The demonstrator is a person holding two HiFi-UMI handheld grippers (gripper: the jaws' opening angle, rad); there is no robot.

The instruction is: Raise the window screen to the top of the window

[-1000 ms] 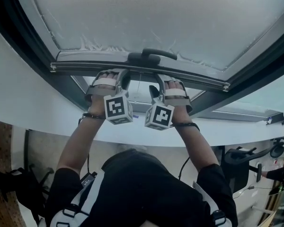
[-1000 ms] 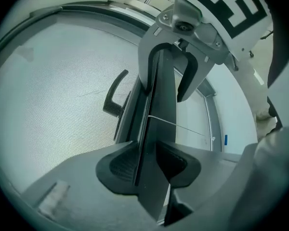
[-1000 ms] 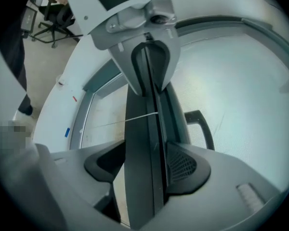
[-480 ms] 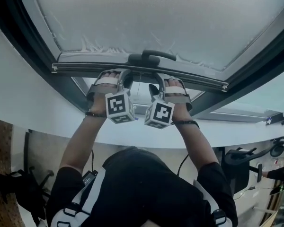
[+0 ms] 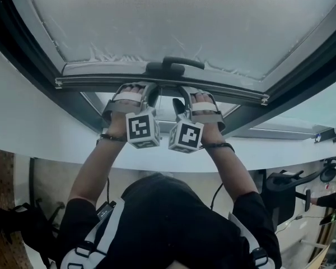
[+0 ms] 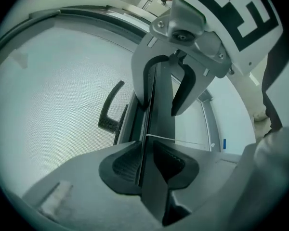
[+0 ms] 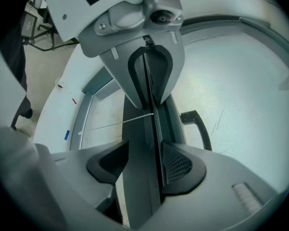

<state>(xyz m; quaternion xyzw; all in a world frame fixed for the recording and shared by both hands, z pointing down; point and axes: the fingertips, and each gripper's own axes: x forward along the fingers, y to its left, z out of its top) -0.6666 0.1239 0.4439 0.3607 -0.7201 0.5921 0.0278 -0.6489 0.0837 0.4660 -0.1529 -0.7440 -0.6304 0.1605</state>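
Black-and-white marker cubes, two of them, sit nearest, one [image 5: 141, 129] on the left tongs [image 5: 144, 91] and one [image 5: 186, 135] on the right tongs [image 5: 181, 98]. The two pairs are raised side by side on the person's outstretched arms.

Both pairs have just been closing, and each has the bottom bar [image 5: 235, 94] of the screen between its jaws. The left tongs [image 6: 149, 160] are clamped on it, one ribbed pad flat against the bar's thin edge and the other against its dark body. The right tongs [image 7: 142, 165] look clamped on it too. The pad on the mesh side clearly bears on the bar, but the contact of the other pad is harder to make out. A single thin white cord [image 7: 115, 124] runs off the bar towards the glass.

Just beyond the tongs, one curved black handle [image 5: 176, 65] stands on the bar, between the two grips and untouched. Past it, the single sheet of grey mesh [image 5: 173, 15] fills nearly the whole opening inside the dark window frame [image 5: 319, 66].

As for progress, the bar lies low, just above the frame's bottom rail, with only a narrow strip of glass showing beneath it. The grip seems to be made, but nearly all of the lift to the top is still to be done.
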